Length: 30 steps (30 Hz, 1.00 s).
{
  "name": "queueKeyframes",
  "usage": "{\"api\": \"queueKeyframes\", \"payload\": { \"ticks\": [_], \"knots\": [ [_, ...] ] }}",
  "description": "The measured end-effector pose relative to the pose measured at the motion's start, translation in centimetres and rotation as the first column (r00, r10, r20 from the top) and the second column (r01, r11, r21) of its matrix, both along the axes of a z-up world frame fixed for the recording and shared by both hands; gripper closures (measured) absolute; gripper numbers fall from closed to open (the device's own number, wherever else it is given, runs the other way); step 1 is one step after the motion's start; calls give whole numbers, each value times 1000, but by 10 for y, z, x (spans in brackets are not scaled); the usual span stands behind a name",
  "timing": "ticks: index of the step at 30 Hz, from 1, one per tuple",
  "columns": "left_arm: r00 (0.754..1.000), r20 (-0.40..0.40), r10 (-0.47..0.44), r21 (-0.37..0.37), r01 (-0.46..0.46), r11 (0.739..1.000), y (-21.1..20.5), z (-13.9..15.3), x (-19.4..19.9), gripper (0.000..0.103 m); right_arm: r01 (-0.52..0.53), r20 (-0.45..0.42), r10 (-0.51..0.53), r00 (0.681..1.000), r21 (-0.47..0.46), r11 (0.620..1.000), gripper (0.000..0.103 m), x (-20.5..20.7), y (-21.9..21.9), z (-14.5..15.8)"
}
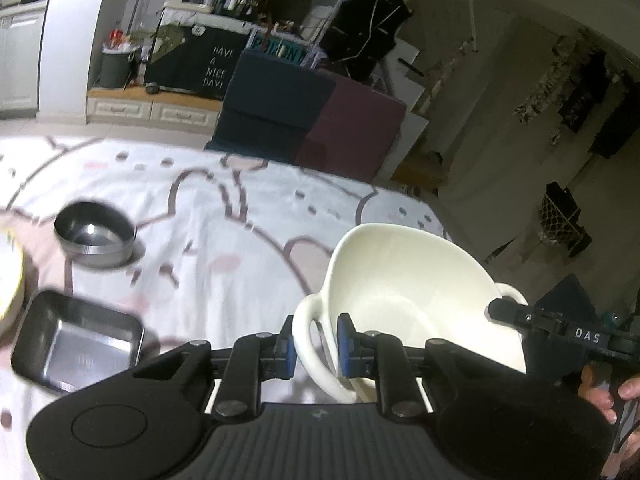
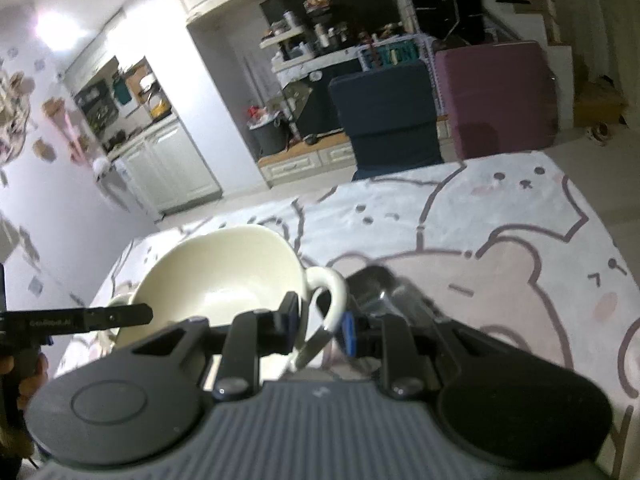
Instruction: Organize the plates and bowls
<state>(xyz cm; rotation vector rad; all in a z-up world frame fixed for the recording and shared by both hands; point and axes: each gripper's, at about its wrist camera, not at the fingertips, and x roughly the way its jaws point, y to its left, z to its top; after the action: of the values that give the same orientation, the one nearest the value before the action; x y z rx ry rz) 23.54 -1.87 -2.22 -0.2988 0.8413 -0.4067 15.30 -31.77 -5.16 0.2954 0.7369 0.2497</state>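
Left gripper (image 1: 313, 344) blue pads (image 1: 345, 344) sit either side of one loop handle (image 1: 310, 344) of the white bowl (image 1: 404, 292), narrow gap, clamped on it as far as the left wrist view shows; right gripper (image 2: 320, 328) does the same on the opposite handle (image 2: 332, 292), fingers close together with the loop between them. Bowl is tilted and held up over the bear-print cloth (image 1: 240, 232), one gripper per handle; right gripper's finger (image 1: 520, 314) also shows at the bowl's far handle in the left view. Below on the cloth: round steel bowl (image 1: 96, 234), well apart from the white one, and rectangular steel tray (image 1: 78, 340) just nearer to the camera than it. Blurred dark metal item (image 2: 384, 284) lies on the cloth beside the right handle, can't tell what it is
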Motion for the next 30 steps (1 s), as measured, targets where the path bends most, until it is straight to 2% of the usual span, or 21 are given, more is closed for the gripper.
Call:
{"api": "queueKeyframes", "payload": {
  "ticks": [8, 13, 18, 30],
  "knots": [
    [997, -77, -4, -61, -1, 998, 17, -53, -19, 81, -39, -52, 35, 998, -91, 995, 76, -17, 17, -13],
    [992, -126, -10, -64, 2, 998, 22, -80, -23, 80, -68, -101, 52, 994, -165, 984, 75, -29, 36, -26],
    [990, -143, -21, -34, 16, 999, 24, -98, -24, 78, -100, -129, 73, 989, -216, 971, 75, -26, 50, -34],
    [987, -162, -16, -19, 13, 1000, 28, -116, -22, 74, -142, -151, 103, 983, -278, 950, 75, -28, 68, -45]
  ]
}}
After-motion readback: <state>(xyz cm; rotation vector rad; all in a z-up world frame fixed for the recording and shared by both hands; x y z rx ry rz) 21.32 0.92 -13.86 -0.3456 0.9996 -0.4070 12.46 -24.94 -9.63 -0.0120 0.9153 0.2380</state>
